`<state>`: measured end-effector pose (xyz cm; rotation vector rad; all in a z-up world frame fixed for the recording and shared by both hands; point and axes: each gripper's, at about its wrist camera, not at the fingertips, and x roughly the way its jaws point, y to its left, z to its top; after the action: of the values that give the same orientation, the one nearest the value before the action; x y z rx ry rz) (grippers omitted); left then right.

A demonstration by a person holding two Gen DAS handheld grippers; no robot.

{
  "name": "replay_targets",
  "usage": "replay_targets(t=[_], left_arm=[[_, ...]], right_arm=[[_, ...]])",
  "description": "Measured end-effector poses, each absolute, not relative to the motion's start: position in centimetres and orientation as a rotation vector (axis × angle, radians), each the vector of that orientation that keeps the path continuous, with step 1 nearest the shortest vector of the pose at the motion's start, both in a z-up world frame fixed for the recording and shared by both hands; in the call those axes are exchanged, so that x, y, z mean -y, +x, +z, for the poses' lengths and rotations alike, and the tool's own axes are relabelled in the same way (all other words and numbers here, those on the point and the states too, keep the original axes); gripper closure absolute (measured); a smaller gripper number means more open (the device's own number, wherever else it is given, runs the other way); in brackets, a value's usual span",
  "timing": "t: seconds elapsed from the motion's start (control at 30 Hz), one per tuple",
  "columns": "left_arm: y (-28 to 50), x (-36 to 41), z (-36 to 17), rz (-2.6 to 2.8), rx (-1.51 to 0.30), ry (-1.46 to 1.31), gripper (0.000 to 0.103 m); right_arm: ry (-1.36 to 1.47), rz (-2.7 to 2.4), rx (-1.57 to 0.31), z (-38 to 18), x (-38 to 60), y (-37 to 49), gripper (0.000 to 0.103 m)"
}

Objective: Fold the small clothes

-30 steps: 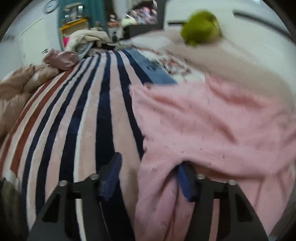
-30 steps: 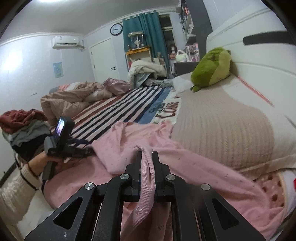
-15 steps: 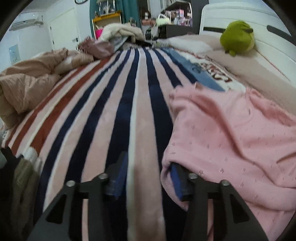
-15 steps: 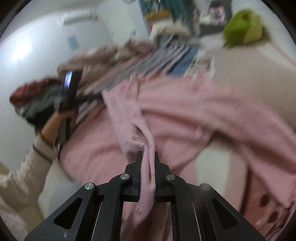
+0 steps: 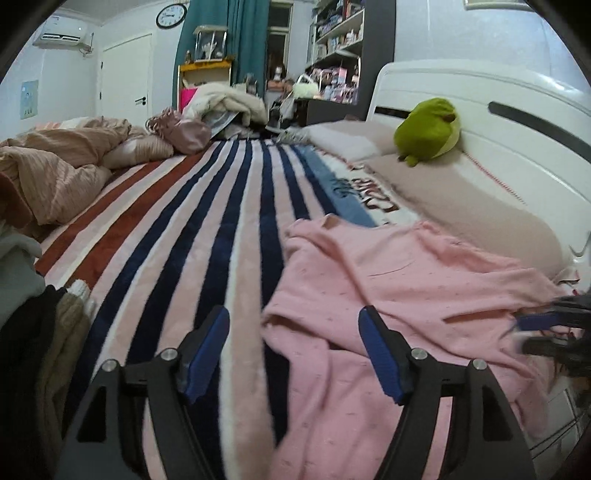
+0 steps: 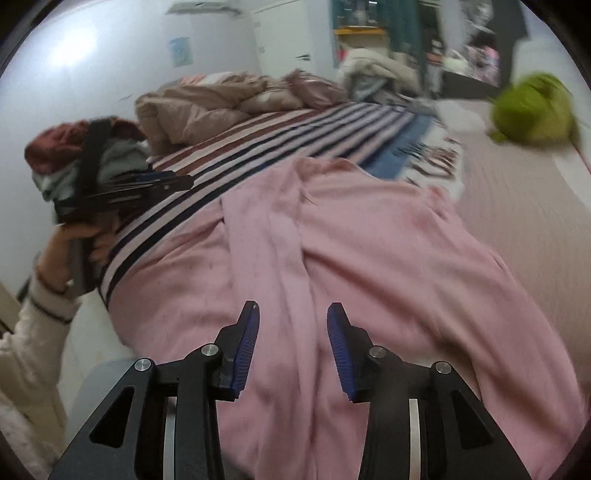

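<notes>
A pink knit garment (image 5: 388, 280) lies spread and rumpled on the bed, partly over the striped blanket (image 5: 207, 236) and partly over the beige cover (image 5: 461, 206) toward the white headboard (image 5: 480, 110). The left gripper (image 5: 293, 332) hovers low over the bed with its jaws spread wide and nothing between them; its left finger is over the stripes, its right finger over the garment's near edge. In the right wrist view the same garment (image 6: 332, 236) fills the middle, with a long fold of cloth running toward the camera. The right gripper (image 6: 293, 332) stands above that fold with its 2 blue-padded fingers (image 6: 245, 347) apart and holding nothing. At the left of that view the person's left hand (image 6: 70, 243) grips the other tool's handle beside a pile of clothes (image 6: 74, 155). A green plush toy (image 5: 428, 129) sits against the headboard, well apart from the garment. A crumpled tan duvet (image 5: 59, 166) lies at the far left side of the bed, and a wall clock (image 5: 171, 15) hangs near a teal curtain (image 5: 225, 29).
</notes>
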<state>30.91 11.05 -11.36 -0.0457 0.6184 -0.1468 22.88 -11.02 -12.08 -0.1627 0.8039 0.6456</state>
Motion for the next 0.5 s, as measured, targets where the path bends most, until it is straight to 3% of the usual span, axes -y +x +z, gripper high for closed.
replay_targets(t=[0.03, 0.3, 0.5], left_arm=[[30.7, -10.9, -11.4, -0.146, -0.611, -0.054, 0.033], [31.6, -11.1, -13.5, -0.175, -0.657, -0.076, 0.033], [32.0, -11.8, -14.3, -0.184, -0.669, -0.081, 0.033]], right_arm=[[-0.177, 0.678, -0.807, -12.6, 9.7, 24.1, 0.102], [-0.206, 0.763, -0.956, -17.2, 2.7, 31.0, 0.102], [-0.109, 0.474, -0.911, -17.4, 6.6, 34.0, 0.103]])
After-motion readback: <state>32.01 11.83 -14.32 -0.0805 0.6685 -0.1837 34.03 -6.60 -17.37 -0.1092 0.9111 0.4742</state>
